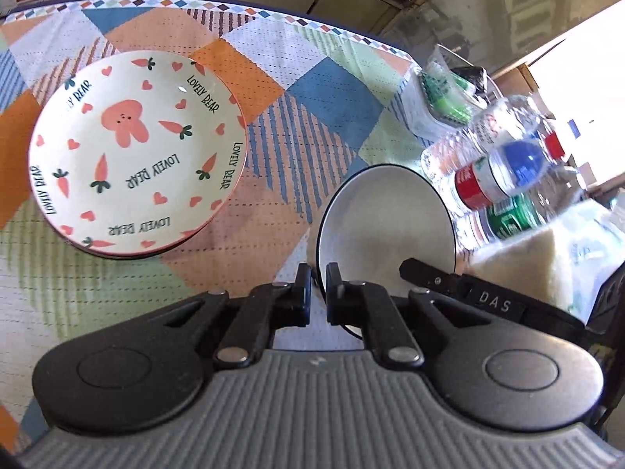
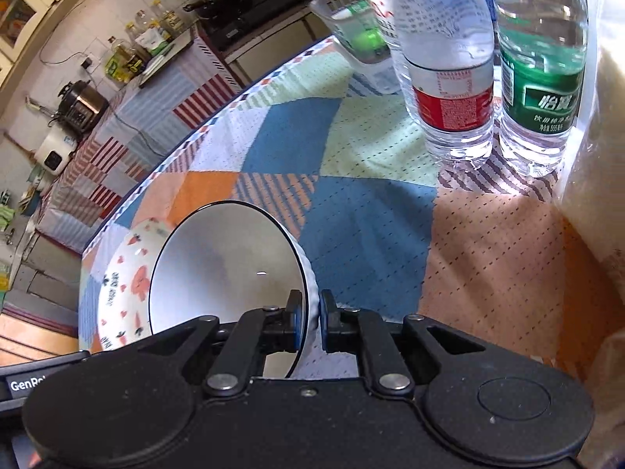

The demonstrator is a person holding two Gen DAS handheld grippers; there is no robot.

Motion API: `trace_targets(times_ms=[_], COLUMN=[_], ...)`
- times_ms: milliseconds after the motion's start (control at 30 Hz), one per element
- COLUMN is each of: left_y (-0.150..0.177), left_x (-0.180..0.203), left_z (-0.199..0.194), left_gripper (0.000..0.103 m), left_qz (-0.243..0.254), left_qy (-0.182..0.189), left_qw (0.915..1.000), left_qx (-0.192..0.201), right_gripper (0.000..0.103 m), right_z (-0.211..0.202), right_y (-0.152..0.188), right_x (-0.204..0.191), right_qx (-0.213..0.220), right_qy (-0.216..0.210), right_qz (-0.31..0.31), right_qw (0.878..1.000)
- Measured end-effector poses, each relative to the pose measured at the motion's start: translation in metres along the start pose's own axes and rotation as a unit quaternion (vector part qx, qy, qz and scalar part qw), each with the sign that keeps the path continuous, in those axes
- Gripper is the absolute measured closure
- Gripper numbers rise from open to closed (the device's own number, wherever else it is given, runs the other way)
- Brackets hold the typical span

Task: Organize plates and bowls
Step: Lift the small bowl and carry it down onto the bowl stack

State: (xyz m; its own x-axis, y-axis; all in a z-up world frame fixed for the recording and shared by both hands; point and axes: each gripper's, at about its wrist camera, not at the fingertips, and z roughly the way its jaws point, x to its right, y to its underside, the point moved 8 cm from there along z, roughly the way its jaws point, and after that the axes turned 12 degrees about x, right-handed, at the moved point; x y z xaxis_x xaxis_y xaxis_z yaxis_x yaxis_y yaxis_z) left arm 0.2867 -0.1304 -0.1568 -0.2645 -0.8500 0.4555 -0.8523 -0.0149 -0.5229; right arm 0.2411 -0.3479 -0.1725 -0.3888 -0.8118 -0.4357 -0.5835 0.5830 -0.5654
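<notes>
A white bowl with a thin dark rim hangs tilted above the patchwork tablecloth, held from both sides. My left gripper is shut on its left rim. In the right wrist view, my right gripper is shut on the right wall of the same bowl. One of its black fingers shows at the bowl's right edge in the left wrist view. A cream plate with carrots, hearts and "LOVELY BEAR" lettering lies on the cloth to the left, with another rim under it. That plate shows behind the bowl.
Several water bottles stand on the cloth to the right, one with a green label. A clear plastic tub with green items sits behind them. A pale bulky bag lies at the far right. The table's curved edge runs behind.
</notes>
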Motion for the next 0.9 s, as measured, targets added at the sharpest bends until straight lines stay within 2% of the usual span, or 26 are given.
trace_targets(times_ms=[100,200,400,667,900], left_y=[0.005,0.012,0.026,0.044,0.058], left_x=[0.002,-0.001,-0.009,-0.039,-0.073], left_z=[-0.023,-0.046,-0.089,-0.128,-0.145], left_gripper=[0.097,0.097,0.096,0.096,0.096], left_qz=[0.024,0.024,0.062,0.057,0.025], left_qy=[0.002,0.003,-0.017,-0.036,-0.047], left_qw=[0.9997,0.9997,0.998,0.9976,0.9985], left_qx=[0.001,0.004,0.004,0.015,0.014], right_gripper=[0.09,0.09,0.089,0.088,0.088], right_z=[-0.022,-0.041,-0.065,-0.083,-0.082], right_y=[0.003,0.008,0.029,0.065,0.094], right_x=[-0.014,-0.027,-0.047,-0.078,-0.102], right_qx=[0.008,0.012,-0.009,-0.011,-0.025], right_qy=[-0.009,-0.017,-0.043,-0.064,-0.077], right_qz=[-0.021,-0.039,-0.059,-0.069,-0.087], right_qw=[1.0,0.999,0.997,0.995,0.993])
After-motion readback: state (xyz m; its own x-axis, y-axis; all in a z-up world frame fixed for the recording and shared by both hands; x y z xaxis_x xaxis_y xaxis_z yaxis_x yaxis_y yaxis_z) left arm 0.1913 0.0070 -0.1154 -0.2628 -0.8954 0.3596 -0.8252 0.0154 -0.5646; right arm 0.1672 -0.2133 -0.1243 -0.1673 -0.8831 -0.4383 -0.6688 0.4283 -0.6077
